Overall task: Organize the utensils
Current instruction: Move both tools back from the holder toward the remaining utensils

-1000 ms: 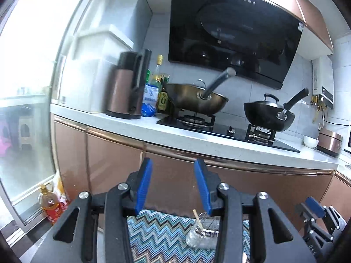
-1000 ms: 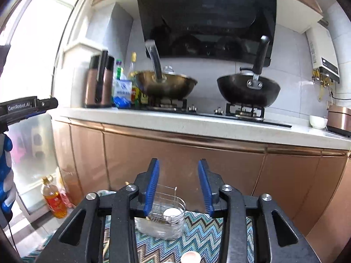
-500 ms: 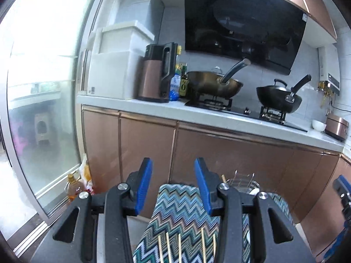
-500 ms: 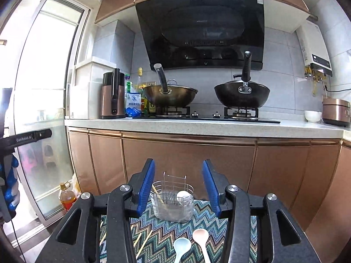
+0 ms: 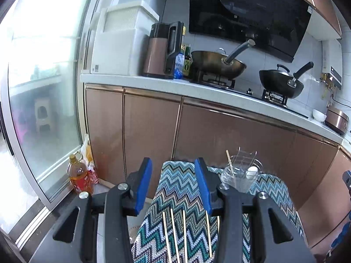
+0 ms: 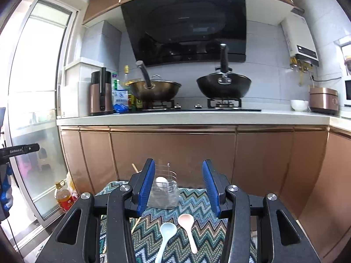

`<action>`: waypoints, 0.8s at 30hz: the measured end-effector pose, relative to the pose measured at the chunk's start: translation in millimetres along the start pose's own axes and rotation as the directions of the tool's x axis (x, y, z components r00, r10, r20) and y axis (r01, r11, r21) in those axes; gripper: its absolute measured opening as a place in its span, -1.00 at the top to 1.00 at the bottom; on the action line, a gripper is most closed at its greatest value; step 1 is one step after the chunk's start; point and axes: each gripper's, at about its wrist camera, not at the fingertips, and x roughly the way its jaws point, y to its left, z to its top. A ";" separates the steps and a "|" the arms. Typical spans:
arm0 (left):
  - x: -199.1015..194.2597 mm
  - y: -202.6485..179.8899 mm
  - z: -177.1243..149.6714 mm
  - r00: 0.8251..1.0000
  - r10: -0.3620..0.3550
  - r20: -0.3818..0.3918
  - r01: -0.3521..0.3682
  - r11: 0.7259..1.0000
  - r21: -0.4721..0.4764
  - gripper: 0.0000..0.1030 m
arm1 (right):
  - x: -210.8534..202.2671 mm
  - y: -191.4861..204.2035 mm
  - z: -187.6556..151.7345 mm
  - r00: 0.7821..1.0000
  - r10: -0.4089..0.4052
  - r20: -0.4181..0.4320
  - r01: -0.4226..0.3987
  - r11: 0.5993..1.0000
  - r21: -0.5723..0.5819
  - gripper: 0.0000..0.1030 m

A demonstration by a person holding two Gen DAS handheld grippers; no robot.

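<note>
Left gripper (image 5: 173,184) and right gripper (image 6: 178,188): black plastic linkage arms, silver screw heads at pivots, blue pads on the fingers (image 6: 145,188). Blue glove (image 6: 5,188) at left edge of the right wrist view.

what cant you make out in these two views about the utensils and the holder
- Chopsticks, left wrist view: their near ends run off the bottom edge; one is partly behind a gripper finger, so the count is unsure.
- Clear holder, right wrist view: its left side sits behind a blue finger.
- Blue spoon, right wrist view: handle end cut off by the bottom edge.
- Holder's contents: glare blurs all but a white spoon and one stick.
</note>
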 end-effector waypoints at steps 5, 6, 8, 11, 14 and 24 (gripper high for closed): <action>8.9 -4.4 -9.1 0.999 0.010 -0.044 -0.009 1.000 0.014 0.25 | 2.4 -10.2 -8.9 1.000 -0.010 -0.021 0.011 1.000 0.008 0.13; 11.0 -5.7 -10.7 0.999 0.014 -0.052 -0.013 1.000 0.021 0.25 | 4.1 -12.2 -11.2 1.000 -0.009 -0.026 0.010 1.000 0.008 0.13; 16.5 -8.9 -13.8 0.997 0.019 -0.070 -0.017 0.999 0.029 0.25 | 7.6 -15.5 -15.1 0.999 -0.003 -0.033 0.004 1.000 0.006 0.13; 25.3 -14.0 -17.4 0.996 0.026 -0.088 -0.023 0.999 0.036 0.25 | 17.4 -20.1 -23.3 0.998 0.007 -0.056 -0.006 1.000 0.005 0.13; 39.4 -21.3 -22.4 0.993 0.040 -0.114 -0.033 0.998 0.059 0.25 | 30.4 -25.9 -36.1 0.996 0.027 -0.086 -0.026 1.000 0.011 0.13; 78.5 -46.6 -35.1 0.977 0.114 -0.180 -0.097 0.990 0.103 0.25 | 64.5 -44.3 -69.0 0.985 0.066 -0.161 -0.065 0.998 0.014 0.13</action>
